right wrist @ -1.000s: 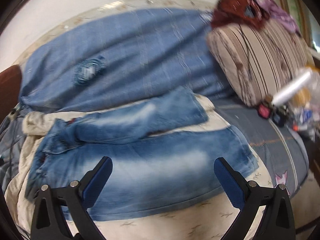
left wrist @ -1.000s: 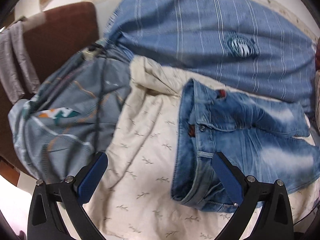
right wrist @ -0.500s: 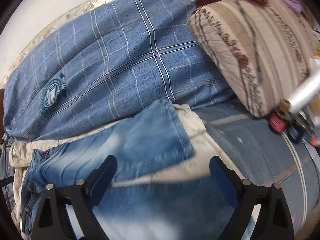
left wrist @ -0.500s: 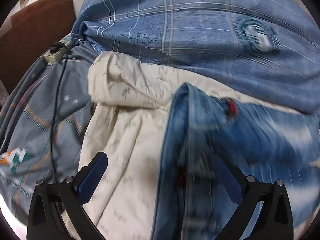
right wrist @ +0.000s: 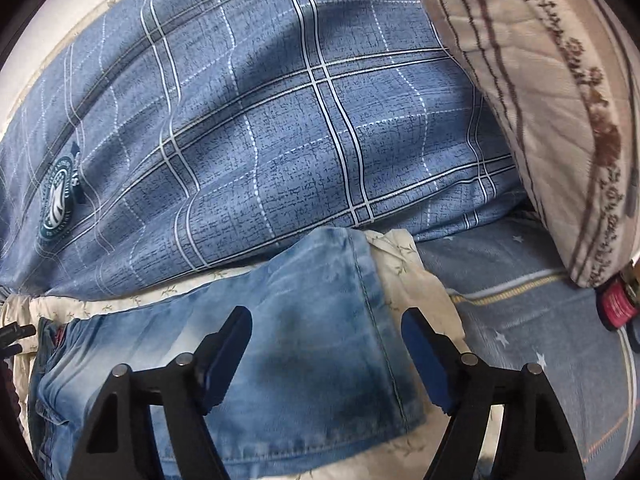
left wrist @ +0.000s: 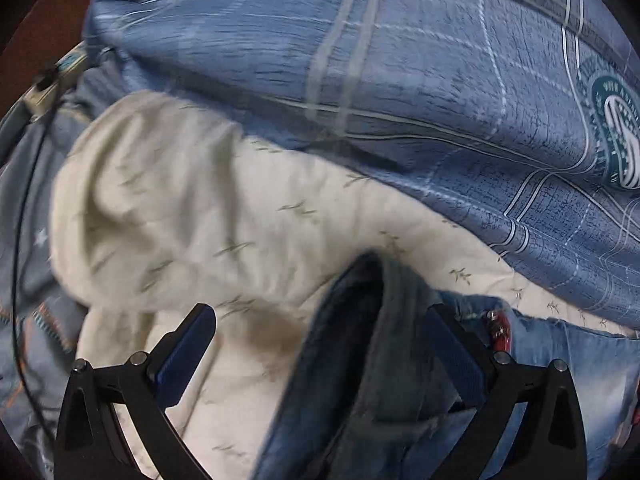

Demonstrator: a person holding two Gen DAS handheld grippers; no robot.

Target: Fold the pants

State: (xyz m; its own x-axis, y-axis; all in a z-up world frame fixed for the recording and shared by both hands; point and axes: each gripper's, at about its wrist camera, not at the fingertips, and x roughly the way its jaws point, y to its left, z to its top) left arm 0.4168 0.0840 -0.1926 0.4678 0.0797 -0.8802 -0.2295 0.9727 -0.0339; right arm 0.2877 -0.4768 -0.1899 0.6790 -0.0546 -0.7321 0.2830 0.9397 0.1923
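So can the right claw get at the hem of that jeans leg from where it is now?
Probably yes. The right claw is open just over the jeans leg, its hem lies between the fingers, and nothing covers it.

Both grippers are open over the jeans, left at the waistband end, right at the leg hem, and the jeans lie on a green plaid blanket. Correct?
Not quite: the jeans lie on a cream sheet with a small leaf print; the plaid blanket behind is blue. Both wrist views show it. The left gripper and right gripper are open as you say.
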